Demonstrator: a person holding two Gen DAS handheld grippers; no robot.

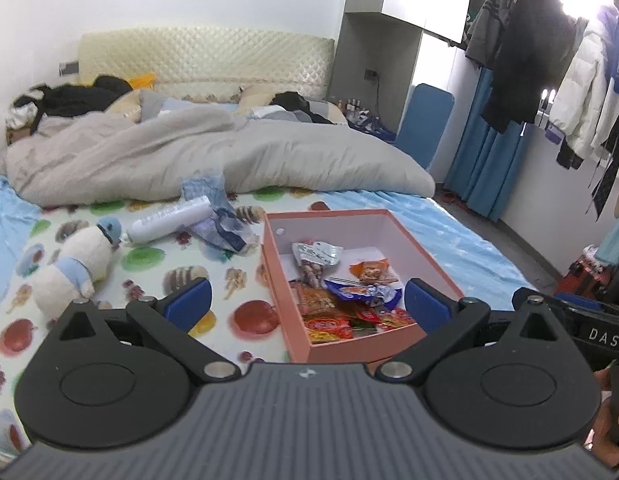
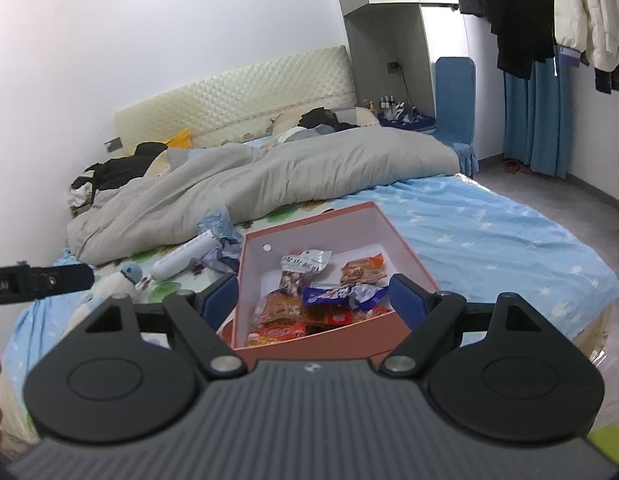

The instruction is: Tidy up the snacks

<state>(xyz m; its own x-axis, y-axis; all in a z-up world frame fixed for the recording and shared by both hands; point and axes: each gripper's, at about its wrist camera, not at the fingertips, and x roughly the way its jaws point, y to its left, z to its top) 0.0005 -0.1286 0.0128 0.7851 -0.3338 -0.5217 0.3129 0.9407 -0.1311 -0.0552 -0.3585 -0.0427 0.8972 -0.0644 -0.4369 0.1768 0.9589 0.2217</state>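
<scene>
- Pink box (image 1: 351, 216), lid off, sits on the bed (image 1: 449, 232) near its foot edge, at 12 o'clock from both claws; an open top lets packets be dropped in from above
- Snack packets (image 1: 349, 308) lie heaped in the near half of the box: a silver pouch (image 1: 315, 254) toward 12 o'clock, an orange packet (image 1: 369, 272) at 2 o'clock, a blue wrapper (image 1: 361, 292) at centre, red and orange ones nearest the camera; the far half shows bare white floor
- Left claw (image 1: 307, 306) stands wide, nothing between its blue pads; it hangs over the box's near left wall, probably ready to reach in
- Right claw (image 2: 309, 300) also stands wide and empty, its pads framing the box (image 2: 309, 220) from the near side
- Loose items at 10 o'clock of the box: a white bottle (image 1: 169, 220), crumpled blue plastic (image 1: 217, 216), a plush toy (image 1: 73, 264); whether the plastic holds snacks cannot be told
- Hidden: the box's near wall base and the bed edge lie behind the claw bodies; packet print is too small to read; only part of a hand (image 1: 613, 420) shows at 4 o'clock
</scene>
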